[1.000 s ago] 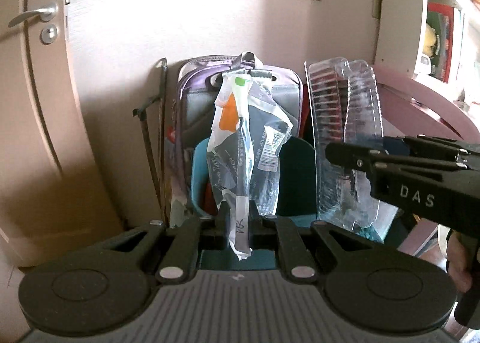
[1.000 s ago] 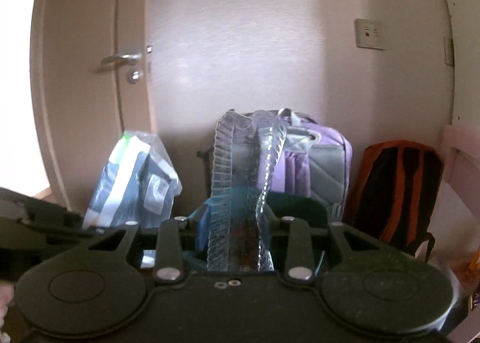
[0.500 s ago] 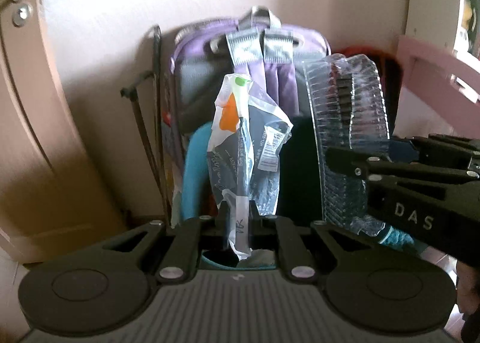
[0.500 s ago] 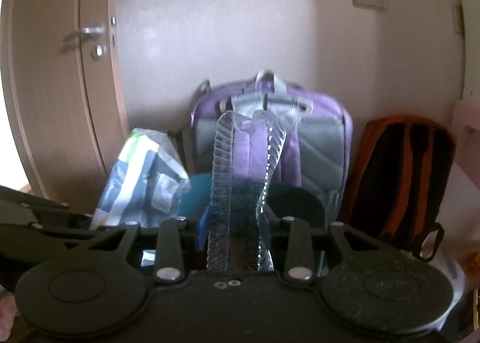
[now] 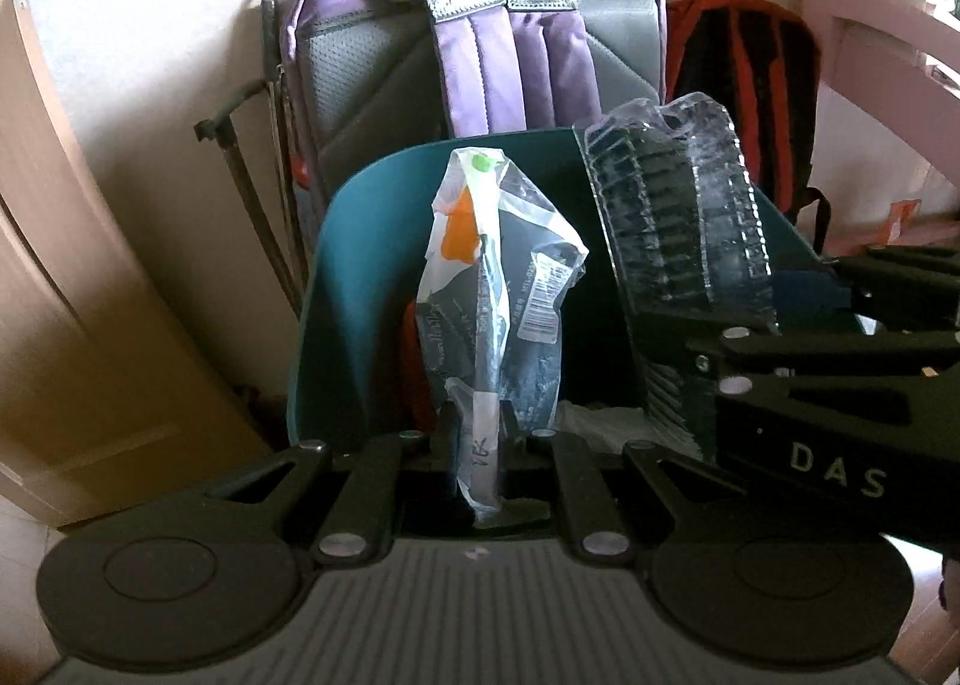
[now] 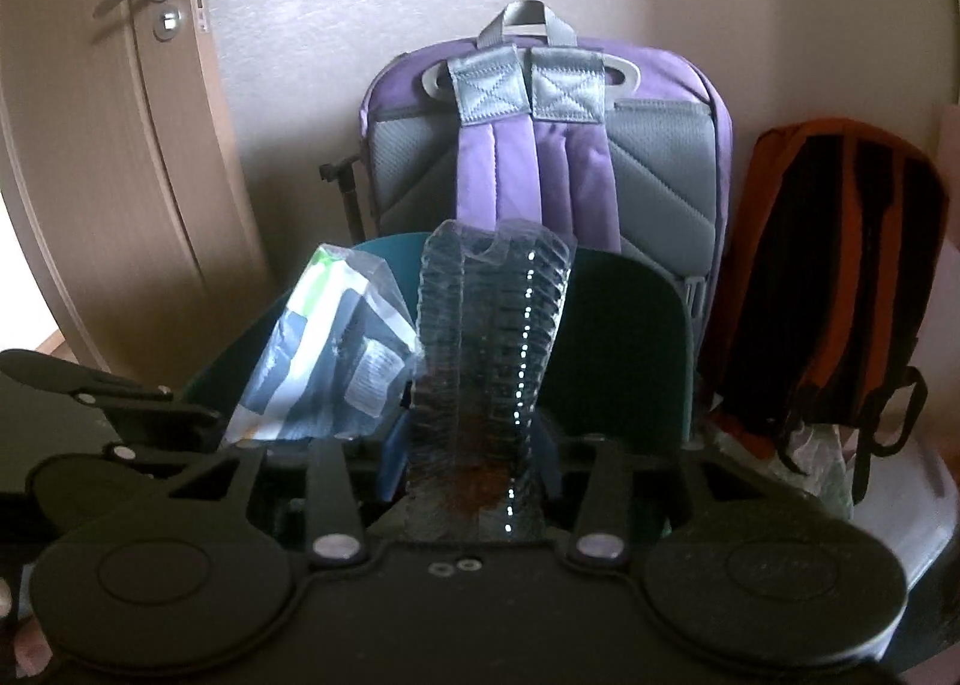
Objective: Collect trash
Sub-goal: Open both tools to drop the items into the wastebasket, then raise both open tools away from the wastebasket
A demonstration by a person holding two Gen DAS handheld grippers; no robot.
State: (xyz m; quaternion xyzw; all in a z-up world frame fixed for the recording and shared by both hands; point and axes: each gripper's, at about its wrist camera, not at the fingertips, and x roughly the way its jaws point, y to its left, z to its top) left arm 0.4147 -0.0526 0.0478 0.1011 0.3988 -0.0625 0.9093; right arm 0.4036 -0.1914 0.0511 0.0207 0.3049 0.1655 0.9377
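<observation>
Since a second ago you have brought both tongs down and closer: the teal bin (image 5: 360, 289) now fills the middle of both views, where earlier the wall, the socket and more of the door showed above it. Going left to right: the door (image 6: 90, 175) with its metal handle stands at the far left. Your left tongs (image 5: 477, 433) are closed on the lower end of a printed plastic wrapper (image 5: 498, 295), which stands upright in front of the bin's open mouth; from the left wrist view I cannot tell whether it is over the rim or just short of it. Your right tongs (image 6: 474, 469) are clamped on a clear ribbed plastic tray (image 6: 486, 361), also upright, just beside the wrapper to its right and in front of the bin's mouth. Behind the bin a purple backpack (image 6: 540, 145) leans against the wall, straps facing you. An orange and black backpack (image 6: 840, 277) stands to its right.
</observation>
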